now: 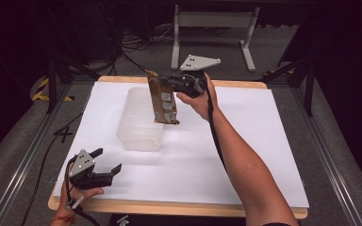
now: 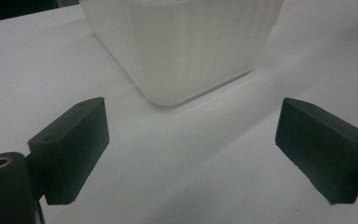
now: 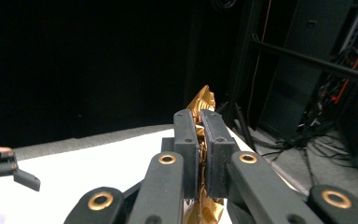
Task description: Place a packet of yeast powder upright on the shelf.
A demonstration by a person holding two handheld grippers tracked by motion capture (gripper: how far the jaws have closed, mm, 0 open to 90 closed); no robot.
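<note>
A long gold-brown foil packet (image 1: 163,99) hangs in the air over the far half of the white table (image 1: 245,155), its lower end just above the right rim of a translucent ribbed plastic tub (image 1: 140,120). My right gripper (image 1: 166,83) is shut on the packet's upper part; in the right gripper view the crinkled gold foil (image 3: 204,101) sticks out past the closed jaws (image 3: 199,128). My left gripper (image 1: 107,160) rests low at the table's near left corner, open with nothing between its fingers. Close ahead of it stands the tub (image 2: 182,46).
The table's wooden edge (image 1: 169,208) runs along the front. Grey floor, cables and a metal stand's legs (image 1: 212,42) lie beyond the far edge. Dark frame rails flank both sides. The left gripper's jaw tip (image 3: 25,179) shows at the left of the right gripper view.
</note>
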